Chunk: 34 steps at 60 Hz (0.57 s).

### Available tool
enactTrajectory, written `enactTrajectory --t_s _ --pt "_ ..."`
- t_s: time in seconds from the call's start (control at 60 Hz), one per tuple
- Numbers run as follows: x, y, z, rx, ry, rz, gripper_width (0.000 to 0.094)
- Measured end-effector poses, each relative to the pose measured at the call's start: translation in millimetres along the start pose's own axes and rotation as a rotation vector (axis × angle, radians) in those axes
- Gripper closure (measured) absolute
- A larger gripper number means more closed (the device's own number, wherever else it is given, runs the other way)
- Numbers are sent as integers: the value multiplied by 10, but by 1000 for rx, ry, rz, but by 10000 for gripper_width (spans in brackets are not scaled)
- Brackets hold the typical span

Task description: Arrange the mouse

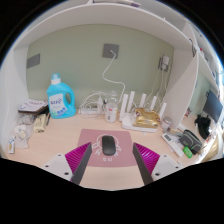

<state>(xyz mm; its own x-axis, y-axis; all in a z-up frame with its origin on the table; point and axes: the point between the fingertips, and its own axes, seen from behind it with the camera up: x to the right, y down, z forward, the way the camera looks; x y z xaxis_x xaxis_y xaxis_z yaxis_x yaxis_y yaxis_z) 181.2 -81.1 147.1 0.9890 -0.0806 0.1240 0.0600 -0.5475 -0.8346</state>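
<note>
A black mouse (108, 144) lies on a pink mouse mat (98, 164) with a white drawing on it, on the pale desk. My gripper (109, 160) is open, its magenta pads (76, 158) spread wide at either side. The mouse lies just ahead of the fingertips, midway between their lines, with clear gaps to both fingers. Nothing is held.
A blue detergent bottle (61, 97) stands at the back left. A white power strip (111, 113) with cables and a white router (146, 116) sit at the back. Clutter lies at the left (30, 125) and right (185, 140) desk edges. A monitor (213, 106) stands far right.
</note>
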Motion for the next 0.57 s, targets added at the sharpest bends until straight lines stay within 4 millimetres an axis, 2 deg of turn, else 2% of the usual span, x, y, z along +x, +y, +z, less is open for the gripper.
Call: enactTrajectory --t_s 0.133,0.267,0.45,0.567 --pt "-39 24 -468 24 10 -11 86" --pt "-105 83 -758 36 7 -27 86" --pt "-163 116 -903 36 6 -39 85" --pt "-167 95 -924 40 9 -37 86"
